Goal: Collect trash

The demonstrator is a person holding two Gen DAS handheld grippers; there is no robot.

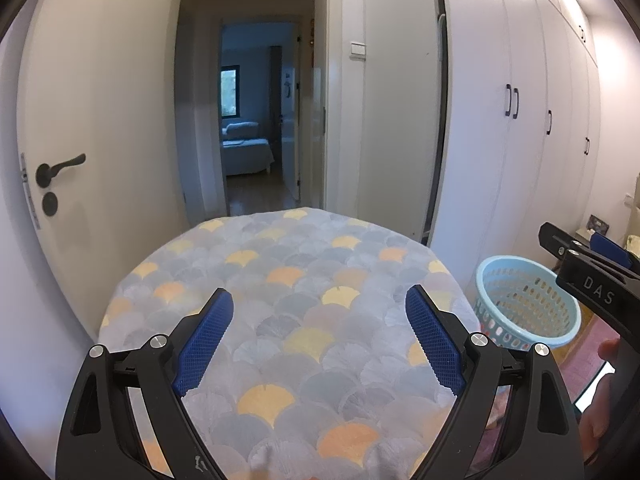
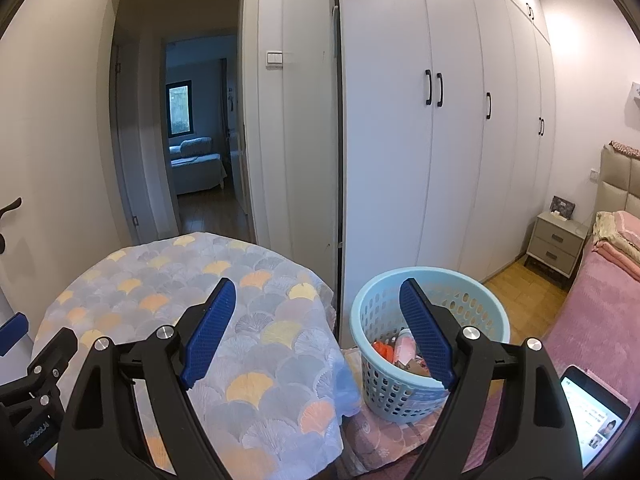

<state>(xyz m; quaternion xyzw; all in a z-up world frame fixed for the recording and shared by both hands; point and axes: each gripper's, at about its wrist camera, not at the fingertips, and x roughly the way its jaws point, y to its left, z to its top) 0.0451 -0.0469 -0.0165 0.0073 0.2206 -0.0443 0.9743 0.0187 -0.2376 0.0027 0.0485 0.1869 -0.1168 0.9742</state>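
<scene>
A light blue perforated basket (image 2: pixel 430 344) stands on a pink mat to the right of a round table; it holds several pieces of trash (image 2: pixel 400 354), orange and pink among them. It also shows in the left wrist view (image 1: pixel 528 304). My left gripper (image 1: pixel 319 336) is open and empty above the table's patterned cloth (image 1: pixel 280 300). My right gripper (image 2: pixel 316 336) is open and empty, over the gap between the table's right edge (image 2: pixel 256 320) and the basket. No trash shows on the cloth.
White wardrobe doors (image 2: pixel 440 140) stand behind the basket. A pink bed (image 2: pixel 592 312) and a grey nightstand (image 2: pixel 558 242) are at the right. A lit phone (image 2: pixel 592 420) lies on the bed edge. An open doorway (image 1: pixel 256 120) and a white door (image 1: pixel 100 120) are beyond the table.
</scene>
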